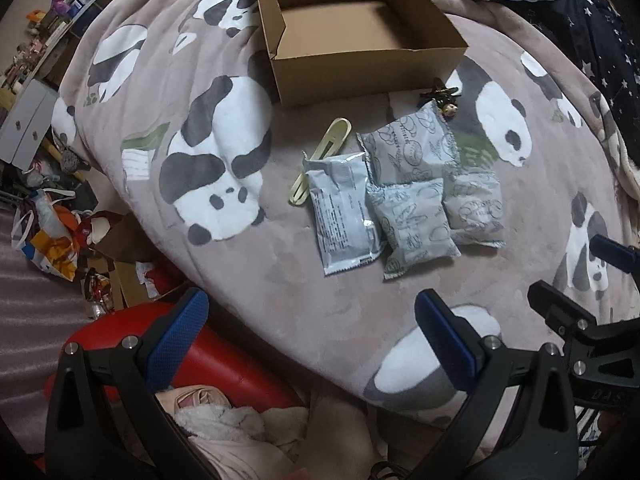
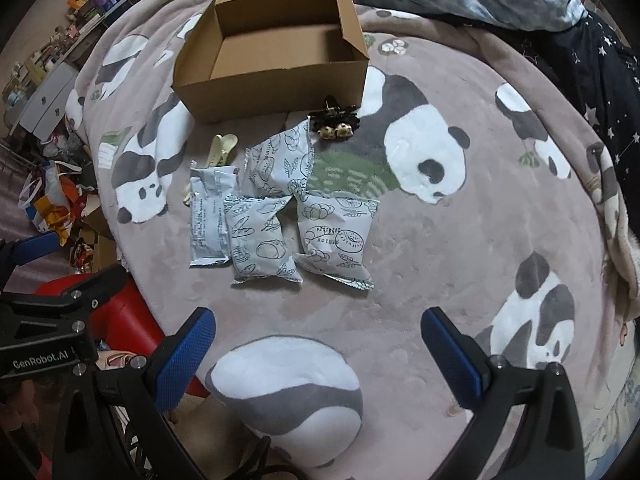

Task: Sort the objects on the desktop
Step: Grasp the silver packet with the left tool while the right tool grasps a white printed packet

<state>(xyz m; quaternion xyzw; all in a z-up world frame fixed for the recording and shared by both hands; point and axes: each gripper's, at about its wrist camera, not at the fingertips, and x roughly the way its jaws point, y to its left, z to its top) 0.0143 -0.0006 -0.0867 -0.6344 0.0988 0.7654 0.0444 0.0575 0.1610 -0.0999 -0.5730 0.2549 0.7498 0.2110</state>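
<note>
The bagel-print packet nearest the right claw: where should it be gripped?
Grip the bagel packet across its near crimped edge, coming in low from the open blanket on its right. It lies flat and puffy; its left side crowds another packet.

An open, empty brown cardboard box (image 2: 272,64) sits on the panda-print blanket (image 2: 460,248). Before it lie four pale printed snack packets (image 2: 262,240), clustered and overlapping, a cream plastic hair clip (image 1: 320,156) partly under the leftmost packet, and a dark hair claw (image 2: 336,120) just beside the box.
</note>
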